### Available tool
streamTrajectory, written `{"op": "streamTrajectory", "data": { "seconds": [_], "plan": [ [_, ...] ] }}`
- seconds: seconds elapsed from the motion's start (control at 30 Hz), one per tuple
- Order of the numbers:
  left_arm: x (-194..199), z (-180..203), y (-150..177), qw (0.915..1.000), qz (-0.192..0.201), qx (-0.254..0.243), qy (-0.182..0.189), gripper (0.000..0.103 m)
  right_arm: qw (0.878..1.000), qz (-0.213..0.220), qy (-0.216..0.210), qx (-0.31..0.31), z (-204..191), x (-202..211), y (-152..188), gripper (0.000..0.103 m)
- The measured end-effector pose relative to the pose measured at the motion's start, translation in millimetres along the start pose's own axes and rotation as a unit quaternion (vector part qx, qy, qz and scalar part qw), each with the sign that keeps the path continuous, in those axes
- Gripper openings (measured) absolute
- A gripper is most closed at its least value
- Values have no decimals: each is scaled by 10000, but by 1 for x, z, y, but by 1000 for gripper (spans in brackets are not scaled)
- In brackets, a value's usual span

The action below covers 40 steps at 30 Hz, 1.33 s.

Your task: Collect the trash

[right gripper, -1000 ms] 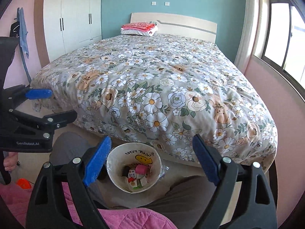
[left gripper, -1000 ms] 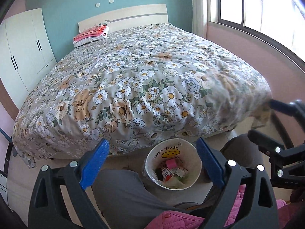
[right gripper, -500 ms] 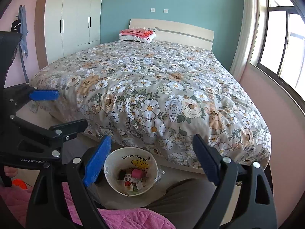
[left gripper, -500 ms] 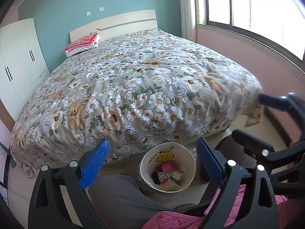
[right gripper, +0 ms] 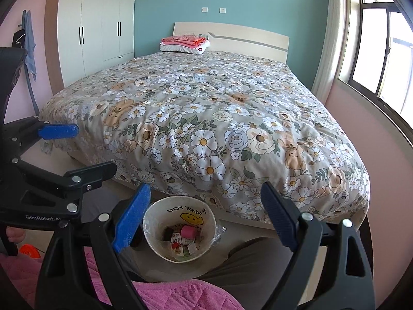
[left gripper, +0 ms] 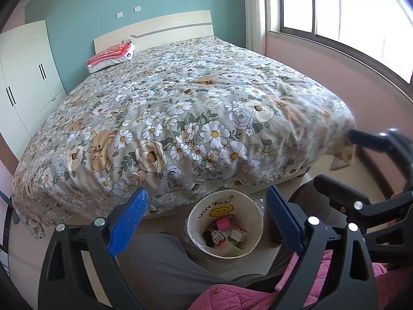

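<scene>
A white trash bin [left gripper: 224, 224] [right gripper: 178, 232] with a yellow smiley and a plastic liner stands on the floor at the foot of the bed, between a seated person's knees. Several small cartons and a pink roll [left gripper: 223, 224] [right gripper: 188, 231] lie inside it. My left gripper [left gripper: 206, 222] hangs above and short of the bin, open, nothing between its blue pads [left gripper: 127, 223]. My right gripper [right gripper: 204, 218] is also open and empty, framing the bin from the other side. Each gripper shows at the edge of the other's view.
A large bed with a floral duvet [left gripper: 180, 108] [right gripper: 206, 118] fills the room ahead, a folded pink pile [right gripper: 184, 41] at its head. White wardrobe [right gripper: 95, 28] at left, window [left gripper: 348, 13] and pink wall at right. The person's grey trousers [left gripper: 160, 266] and a pink quilted garment [right gripper: 165, 297] lie below the grippers.
The left wrist view has shifted and tilted slightly, so the bed and bin sit a little more to the left. Both grippers stay open; the bin's contents are unchanged.
</scene>
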<state>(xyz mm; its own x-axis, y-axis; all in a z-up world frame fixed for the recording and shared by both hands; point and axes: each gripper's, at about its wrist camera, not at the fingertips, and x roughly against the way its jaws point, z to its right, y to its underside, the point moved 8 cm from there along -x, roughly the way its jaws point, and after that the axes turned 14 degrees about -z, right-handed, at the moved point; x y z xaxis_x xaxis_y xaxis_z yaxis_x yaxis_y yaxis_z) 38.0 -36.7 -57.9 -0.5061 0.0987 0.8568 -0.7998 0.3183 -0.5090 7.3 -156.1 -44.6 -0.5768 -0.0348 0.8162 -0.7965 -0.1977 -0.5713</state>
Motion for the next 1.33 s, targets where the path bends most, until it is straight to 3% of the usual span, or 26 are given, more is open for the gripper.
{"op": "streamTrajectory", "data": {
  "seconds": [1.33],
  "plan": [
    [-5, -4, 1, 9999, -105, -59, -6, 94, 9999, -98, -70, -40, 1, -6, 3, 86]
  ]
}}
